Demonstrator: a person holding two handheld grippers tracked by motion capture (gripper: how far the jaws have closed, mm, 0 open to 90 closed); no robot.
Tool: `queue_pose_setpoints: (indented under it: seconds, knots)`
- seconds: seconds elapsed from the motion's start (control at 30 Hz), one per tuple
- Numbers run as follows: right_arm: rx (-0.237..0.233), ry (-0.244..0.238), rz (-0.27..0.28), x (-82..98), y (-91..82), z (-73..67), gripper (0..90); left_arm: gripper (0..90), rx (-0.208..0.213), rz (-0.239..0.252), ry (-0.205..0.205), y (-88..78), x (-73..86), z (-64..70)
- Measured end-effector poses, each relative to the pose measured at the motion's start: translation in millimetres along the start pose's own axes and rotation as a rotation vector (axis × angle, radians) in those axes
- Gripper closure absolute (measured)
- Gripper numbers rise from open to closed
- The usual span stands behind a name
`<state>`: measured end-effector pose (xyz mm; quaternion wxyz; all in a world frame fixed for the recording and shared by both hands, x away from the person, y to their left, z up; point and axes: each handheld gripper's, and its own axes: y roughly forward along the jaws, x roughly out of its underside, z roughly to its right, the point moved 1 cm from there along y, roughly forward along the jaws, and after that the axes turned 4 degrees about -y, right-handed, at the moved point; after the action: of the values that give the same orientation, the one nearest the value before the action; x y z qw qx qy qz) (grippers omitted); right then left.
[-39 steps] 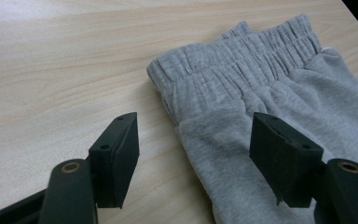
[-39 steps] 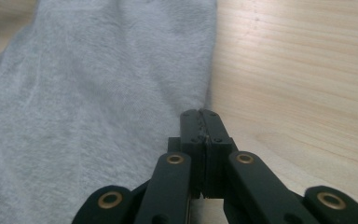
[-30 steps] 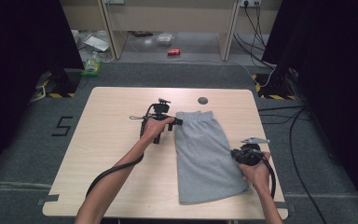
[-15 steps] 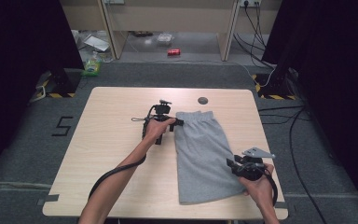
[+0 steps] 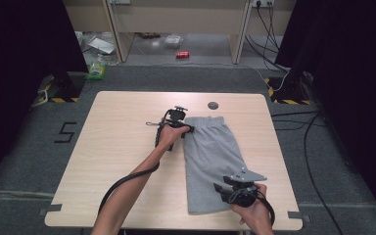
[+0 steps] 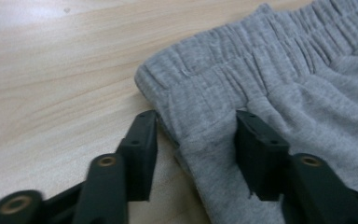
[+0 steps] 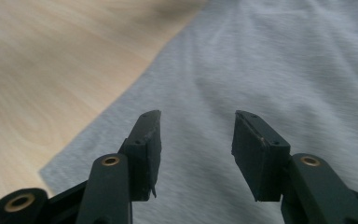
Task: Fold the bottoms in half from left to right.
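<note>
Left gripper view — fingers (image 6: 145,140) closing astride shorts (image 6: 279,88) waistband | right gripper (image 7: 196,140) opening, empty

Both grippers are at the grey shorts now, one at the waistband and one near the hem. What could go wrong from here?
1. The left gripper has just been closing, its fingers straddling the waistband corner of the grey shorts near the edge; the bite may catch only one layer or slip off.
2. The right gripper has just been opening above flat cloth near the hem; with no fold between the fingers, closing might pinch nothing.
3. A one-sided grip could drag the shorts crooked across the table.
</note>
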<state>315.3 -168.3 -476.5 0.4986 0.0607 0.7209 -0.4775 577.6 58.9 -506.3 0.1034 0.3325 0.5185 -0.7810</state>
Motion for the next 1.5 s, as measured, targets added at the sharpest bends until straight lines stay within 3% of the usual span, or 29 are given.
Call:
queue_pose_setpoints:
  seconds: [0.3,0.5,1.0,1.07,1.1,1.17,1.23,1.33,1.5]
  knots:
    - [-0.103,-0.071,-0.031,-1.7,22.3,-42.4,50.3,56.5,-0.051,-0.007,0.059,5.4,-6.6,1.4]
    - [-0.154,-0.118,-0.051,-0.7,37.8,-66.4,49.6,56.5,-0.053,-0.009,0.059,6.3,-7.8,1.2]
    - [-0.118,-0.182,-0.104,4.7,55.9,-83.5,45.0,56.6,-0.062,-0.006,0.078,6.6,-7.2,2.4]
    - [-0.093,-0.236,-0.117,5.0,57.9,-84.2,46.1,56.6,-0.063,-0.005,0.080,6.6,-7.0,2.4]
    - [-0.096,-0.229,-0.129,6.5,60.1,-84.8,46.5,56.6,-0.063,-0.005,0.081,6.6,-7.0,2.5]
    - [-0.088,-0.237,-0.123,7.6,61.0,-86.1,51.0,56.7,-0.065,-0.004,0.085,6.6,-6.8,2.6]
    - [-0.085,-0.252,-0.121,7.1,60.4,-85.6,63.3,58.2,-0.067,-0.002,0.088,6.5,-6.2,3.3]
    - [-0.079,-0.270,-0.127,4.7,60.9,-83.9,74.6,60.5,-0.071,0.005,0.093,6.7,-5.2,4.9]
    - [-0.105,-0.248,-0.128,1.9,63.6,-80.4,80.6,62.7,-0.058,0.013,0.101,6.6,-4.5,3.4]
